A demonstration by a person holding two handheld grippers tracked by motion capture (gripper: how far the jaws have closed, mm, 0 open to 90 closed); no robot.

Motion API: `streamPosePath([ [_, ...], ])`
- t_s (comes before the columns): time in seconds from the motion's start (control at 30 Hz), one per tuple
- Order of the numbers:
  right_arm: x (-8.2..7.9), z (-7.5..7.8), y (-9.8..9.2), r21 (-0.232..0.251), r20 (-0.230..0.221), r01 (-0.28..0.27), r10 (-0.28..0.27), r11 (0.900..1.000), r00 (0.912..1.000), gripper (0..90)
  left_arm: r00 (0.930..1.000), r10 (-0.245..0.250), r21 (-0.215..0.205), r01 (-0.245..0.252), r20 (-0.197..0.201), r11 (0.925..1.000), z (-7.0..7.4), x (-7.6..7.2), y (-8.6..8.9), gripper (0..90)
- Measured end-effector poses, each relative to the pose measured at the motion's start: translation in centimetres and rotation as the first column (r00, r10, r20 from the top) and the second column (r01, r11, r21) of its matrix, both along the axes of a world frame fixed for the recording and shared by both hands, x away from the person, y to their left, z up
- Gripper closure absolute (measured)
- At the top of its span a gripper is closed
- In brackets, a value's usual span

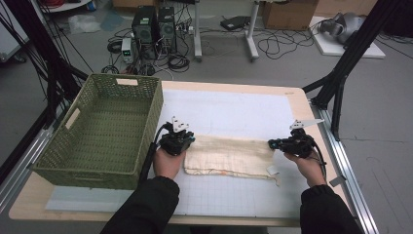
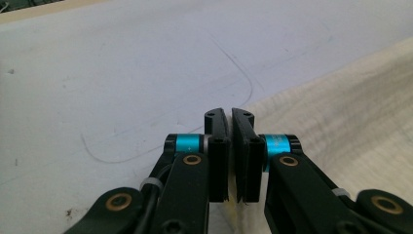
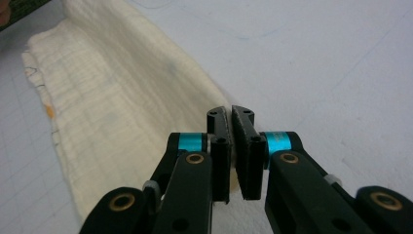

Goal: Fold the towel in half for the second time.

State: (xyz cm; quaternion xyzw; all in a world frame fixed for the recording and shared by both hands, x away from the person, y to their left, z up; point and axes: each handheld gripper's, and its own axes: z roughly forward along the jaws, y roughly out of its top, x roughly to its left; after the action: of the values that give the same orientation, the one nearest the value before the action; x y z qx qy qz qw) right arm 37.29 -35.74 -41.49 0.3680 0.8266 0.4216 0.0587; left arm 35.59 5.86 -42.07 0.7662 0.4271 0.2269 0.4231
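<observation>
High view: the cloth (image 1: 229, 155) lies folded near the worktop's (image 1: 234, 105) front edge, both grippers' jaws clamped on its far corners, the basket (image 1: 104, 129) unfilled.

Grey floor (image 1: 389, 161) around light wooden table (image 1: 297, 95), white gridded mat (image 1: 234, 109) over its top. Aluminium rail (image 1: 353, 178) along table's right edge. Black frame struts (image 1: 358, 46) at upper right, another black strut (image 1: 29, 36) at upper left. Two dark computer towers (image 1: 156, 24) at top centre amid tangled cables (image 1: 277, 46). White desk legs (image 1: 251, 29) behind; cardboard box (image 1: 290, 13) at top right. Light even, diffuse.
</observation>
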Motion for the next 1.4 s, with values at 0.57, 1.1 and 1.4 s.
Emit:
streamPosePath([
  [0.57, -4.4, -0.6, -0.1, 0.014, 0.03, -0.103, 0.103, 0.995, 0.9943, 85.3, 0.9942, -0.107, -0.066, 0.107, -0.004, 0.9921, -0.9, -4.8, 1.7, 84.2],
  [1.1, -5.6, -1.8, -0.3, 0.03, -0.004, -0.116, 0.116, 0.993, 0.9932, 70.3, 0.971, -0.212, -0.053, 0.207, -0.111, 0.977, -1.8, -6.1, 2.1, 69.9],
  [1.4, -5.3, 0.1, 0.6, 0.098, 0.028, -0.088, 0.086, 0.991, 0.9959, 63.4, 0.9711, -0.21, -0.035, 0.208, -0.113, 0.9776, -1.6, -6.3, 2.2, 78.3],
])
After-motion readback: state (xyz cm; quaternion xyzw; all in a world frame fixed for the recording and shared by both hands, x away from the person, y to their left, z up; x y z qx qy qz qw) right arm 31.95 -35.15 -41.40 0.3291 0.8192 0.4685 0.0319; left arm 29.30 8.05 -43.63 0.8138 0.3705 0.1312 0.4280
